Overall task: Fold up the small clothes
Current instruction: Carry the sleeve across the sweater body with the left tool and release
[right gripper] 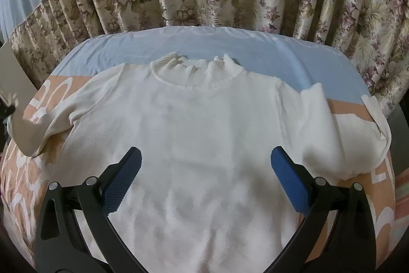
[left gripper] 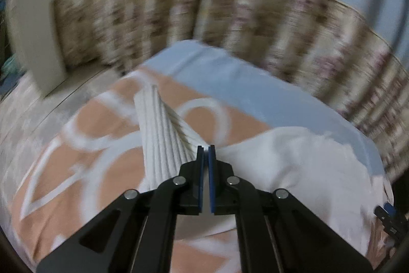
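Here, your left gripper (left gripper: 206, 149) is pinched on the ribbed cuff (left gripper: 163, 134) of the white sweater (right gripper: 204, 145), a detail only its blurred camera shows. Your right gripper (right gripper: 205, 165), fingers spread wide, hovers over the sweater lying face-up on the bed (right gripper: 179, 42).

Both tools are of matte black plastic. The left gripper (left gripper: 206, 149) has two straight fingers lined with thin blue pads (left gripper: 211, 178), and four round silver screws (left gripper: 179, 180) sit on its angular link arms. The right gripper (right gripper: 205, 160) has wider blue pads (right gripper: 122, 179) with a fine grid texture, and similar silver screws (right gripper: 90, 181).
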### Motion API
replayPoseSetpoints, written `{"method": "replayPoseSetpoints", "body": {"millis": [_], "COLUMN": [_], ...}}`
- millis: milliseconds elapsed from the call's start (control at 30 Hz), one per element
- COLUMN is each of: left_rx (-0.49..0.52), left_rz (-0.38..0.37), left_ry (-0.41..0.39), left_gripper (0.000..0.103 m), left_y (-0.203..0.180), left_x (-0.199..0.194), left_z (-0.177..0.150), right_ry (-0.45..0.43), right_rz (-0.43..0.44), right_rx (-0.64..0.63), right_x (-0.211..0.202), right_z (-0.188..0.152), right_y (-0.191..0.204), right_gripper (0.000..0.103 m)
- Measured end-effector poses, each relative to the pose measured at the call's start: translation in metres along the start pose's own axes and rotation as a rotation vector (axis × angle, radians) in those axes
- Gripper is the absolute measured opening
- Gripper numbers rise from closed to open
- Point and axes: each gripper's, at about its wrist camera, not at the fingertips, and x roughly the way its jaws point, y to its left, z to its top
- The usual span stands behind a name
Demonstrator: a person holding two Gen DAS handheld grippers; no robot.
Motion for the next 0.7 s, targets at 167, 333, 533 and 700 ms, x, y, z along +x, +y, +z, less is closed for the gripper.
{"method": "replayPoseSetpoints", "body": {"millis": [167, 333, 533, 700], "left_rx": [0.110, 0.145, 0.211, 0.366], "left_rz": [-0.143, -0.182, -0.267, -0.317], "left_ry": [0.028, 0.086, 0.183, 0.314], "left_gripper": [0.003, 0.003, 0.003, 0.009], "left_y": [-0.087, -0.130, -0.173, -0.220], "left_x": [0.036, 0.067, 0.084, 0.090], "left_z": [0.002, -0.004, -0.032, -0.079], "right_ry": [-0.019, -0.038, -0.029, -0.021], "right_rz": [-0.005, -0.026, -0.028, -0.029], "right_rx": [0.050, 0.098, 0.129, 0.140], "right_x": [-0.005, -0.011, -0.006, -0.004], "right_z": [-0.002, -0.004, -0.011, -0.014], "right_y": [-0.024, -0.047, -0.059, -0.062], "right_gripper": [0.100, 0.100, 0.100, 0.100]}}
